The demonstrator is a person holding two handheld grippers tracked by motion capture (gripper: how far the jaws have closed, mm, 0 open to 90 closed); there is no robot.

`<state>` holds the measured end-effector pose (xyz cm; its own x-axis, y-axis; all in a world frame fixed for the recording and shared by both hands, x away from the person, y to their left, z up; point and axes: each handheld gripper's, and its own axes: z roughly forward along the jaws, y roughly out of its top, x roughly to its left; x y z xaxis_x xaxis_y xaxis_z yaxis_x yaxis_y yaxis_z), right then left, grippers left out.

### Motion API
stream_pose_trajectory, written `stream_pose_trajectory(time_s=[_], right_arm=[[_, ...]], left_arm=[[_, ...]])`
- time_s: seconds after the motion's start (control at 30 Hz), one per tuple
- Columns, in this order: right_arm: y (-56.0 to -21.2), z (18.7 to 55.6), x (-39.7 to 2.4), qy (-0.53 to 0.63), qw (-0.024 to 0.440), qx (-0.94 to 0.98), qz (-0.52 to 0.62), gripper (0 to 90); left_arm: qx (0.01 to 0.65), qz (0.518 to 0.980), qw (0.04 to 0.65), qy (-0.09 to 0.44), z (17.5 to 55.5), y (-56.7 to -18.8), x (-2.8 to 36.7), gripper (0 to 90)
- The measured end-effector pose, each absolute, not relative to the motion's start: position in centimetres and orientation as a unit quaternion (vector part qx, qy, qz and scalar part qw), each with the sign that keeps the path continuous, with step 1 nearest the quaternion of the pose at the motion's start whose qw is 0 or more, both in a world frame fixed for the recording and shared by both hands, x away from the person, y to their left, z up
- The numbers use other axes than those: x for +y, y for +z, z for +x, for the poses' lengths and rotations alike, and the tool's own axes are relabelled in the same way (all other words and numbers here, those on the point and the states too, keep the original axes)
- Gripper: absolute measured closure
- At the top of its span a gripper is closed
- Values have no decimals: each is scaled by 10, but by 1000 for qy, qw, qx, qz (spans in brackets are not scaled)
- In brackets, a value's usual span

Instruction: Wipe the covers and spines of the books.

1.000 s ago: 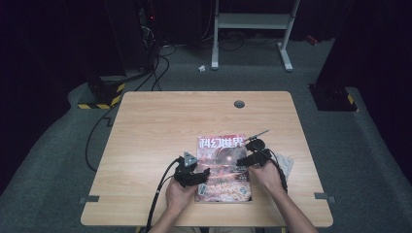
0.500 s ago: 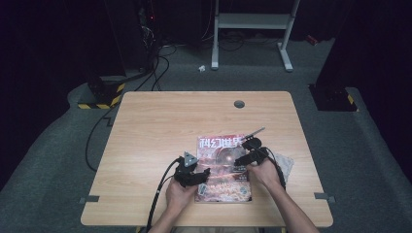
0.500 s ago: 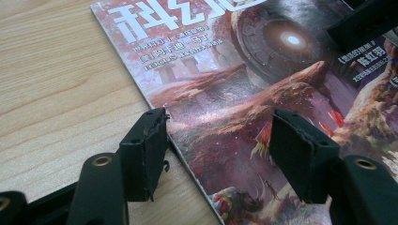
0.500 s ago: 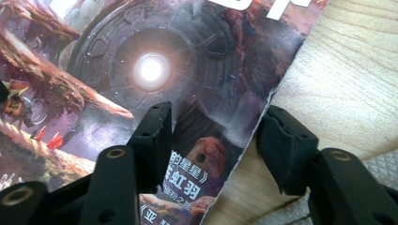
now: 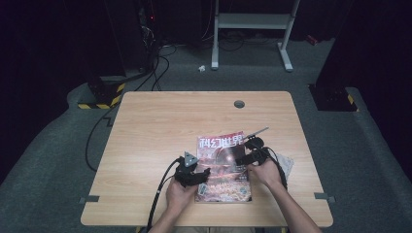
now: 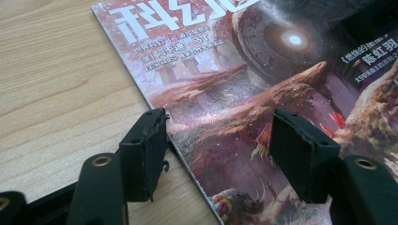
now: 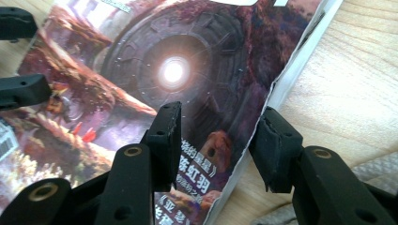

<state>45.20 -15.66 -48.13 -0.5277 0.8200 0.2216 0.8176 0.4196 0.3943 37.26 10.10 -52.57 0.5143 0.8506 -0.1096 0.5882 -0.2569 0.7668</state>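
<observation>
Here, both tongs (image 5: 203, 175) (image 5: 244, 160) agape astride magazine (image 5: 222, 162) edges.

We see bare worktop (image 5: 160, 126) left of and beyond the magazine (image 5: 221, 165); cloth (image 5: 286, 164) crowds its right edge.

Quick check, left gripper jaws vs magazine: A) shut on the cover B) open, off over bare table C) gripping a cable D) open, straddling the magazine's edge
D: in the left gripper view the left gripper has its jaws apart, one over the table, one over the magazine.
</observation>
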Motion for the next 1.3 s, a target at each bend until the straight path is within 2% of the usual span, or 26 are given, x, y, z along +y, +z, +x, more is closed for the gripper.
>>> stream_pose_trajectory(time_s=[0.37,0.53,0.67,0.8,1.03,1.17,1.3], right_arm=[[-483,449,-165,257,-42,830,494,568],[-483,446,-155,241,-22,844,478,562],[-483,445,-157,251,-32,839,482,573],[-479,440,-149,257,-8,849,462,596],[-481,440,-138,258,-11,853,454,601],[-483,442,-140,260,-15,848,462,651],[-484,443,-143,267,-16,847,459,760]], left_arm=[[463,775,395,168,373,-526,101,385],[464,775,395,167,373,-526,101,385],[464,775,396,167,373,-526,100,385],[464,775,396,167,373,-526,101,385],[465,774,395,167,373,-526,101,385],[467,774,395,166,373,-526,101,385],[467,774,396,162,374,-526,101,375]])
